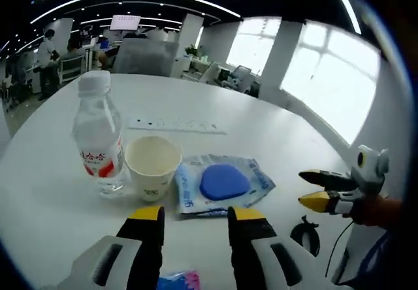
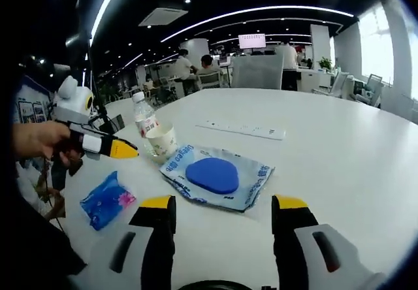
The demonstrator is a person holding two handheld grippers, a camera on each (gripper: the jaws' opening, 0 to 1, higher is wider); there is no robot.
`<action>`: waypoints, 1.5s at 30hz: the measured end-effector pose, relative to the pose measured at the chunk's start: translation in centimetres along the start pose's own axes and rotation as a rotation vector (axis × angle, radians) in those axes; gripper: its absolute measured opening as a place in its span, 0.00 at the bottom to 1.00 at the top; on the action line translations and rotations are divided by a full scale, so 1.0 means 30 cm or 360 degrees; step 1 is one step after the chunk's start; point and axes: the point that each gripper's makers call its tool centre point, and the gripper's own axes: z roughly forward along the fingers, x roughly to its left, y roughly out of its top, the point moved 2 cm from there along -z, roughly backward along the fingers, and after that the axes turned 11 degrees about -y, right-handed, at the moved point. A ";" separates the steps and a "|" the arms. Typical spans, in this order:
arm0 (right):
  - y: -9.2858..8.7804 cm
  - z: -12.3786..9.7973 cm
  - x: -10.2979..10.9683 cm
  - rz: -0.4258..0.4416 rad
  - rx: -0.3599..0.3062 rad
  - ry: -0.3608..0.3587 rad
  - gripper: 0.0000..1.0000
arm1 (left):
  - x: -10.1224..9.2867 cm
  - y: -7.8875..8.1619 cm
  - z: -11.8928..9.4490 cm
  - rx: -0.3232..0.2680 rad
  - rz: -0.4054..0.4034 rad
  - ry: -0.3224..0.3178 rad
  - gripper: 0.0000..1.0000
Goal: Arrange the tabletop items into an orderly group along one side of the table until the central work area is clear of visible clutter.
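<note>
Left gripper (image 1: 194, 228) rises from the bottom centre of the left gripper view, jaws spread apart, nothing between them, hovering over the white table (image 1: 274, 140). Just above the jaws: clear water bottle (image 1: 98, 133) with white cap and red label at centre left, upright; paper cup (image 1: 153, 167) right beside it, upright, looks to be touching the bottle's base. To the cup's right, a blue-and-white packet (image 1: 222, 184) with a blue oval in the middle lies flat, its edge near or touching the cup, can't tell which. White power strip (image 1: 176, 125) lies further back, above the cup in frame. A small blue-pink pouch (image 1: 176, 281) peeks out at the bottom edge between the jaws. Right gripper (image 2: 222, 231) at the bottom of the right gripper view, jaws released and wide, empty, packet just above them at frame centre. In this view the pouch sits lower left, well apart from the packet.
</note>
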 end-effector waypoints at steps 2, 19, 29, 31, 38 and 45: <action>0.006 -0.029 0.003 -0.0011 -0.0002 0.0000 0.61 | -0.020 0.010 -0.021 -0.0040 0.0057 -0.0035 0.46; 0.032 -0.197 -0.019 -0.0092 -0.0072 -0.0038 0.83 | -0.003 -0.066 -0.297 -0.0058 0.0169 -0.0011 0.69; 0.006 -0.226 0.069 -0.0147 -0.0046 0.0047 0.87 | 0.028 -0.137 -0.413 -0.0031 0.0237 0.0074 0.75; 0.006 -0.223 0.097 -0.0172 -0.0040 0.0072 0.87 | 0.040 -0.151 -0.432 -0.0029 0.0233 0.0081 0.75; 0.033 -0.189 0.225 -0.0254 -0.0039 0.0209 0.86 | 0.017 -0.235 -0.473 -0.0014 0.0182 0.0118 0.75; 0.046 -0.141 0.348 -0.0349 -0.0028 0.0357 0.82 | 0.001 -0.310 -0.491 -0.0007 0.0095 0.0170 0.73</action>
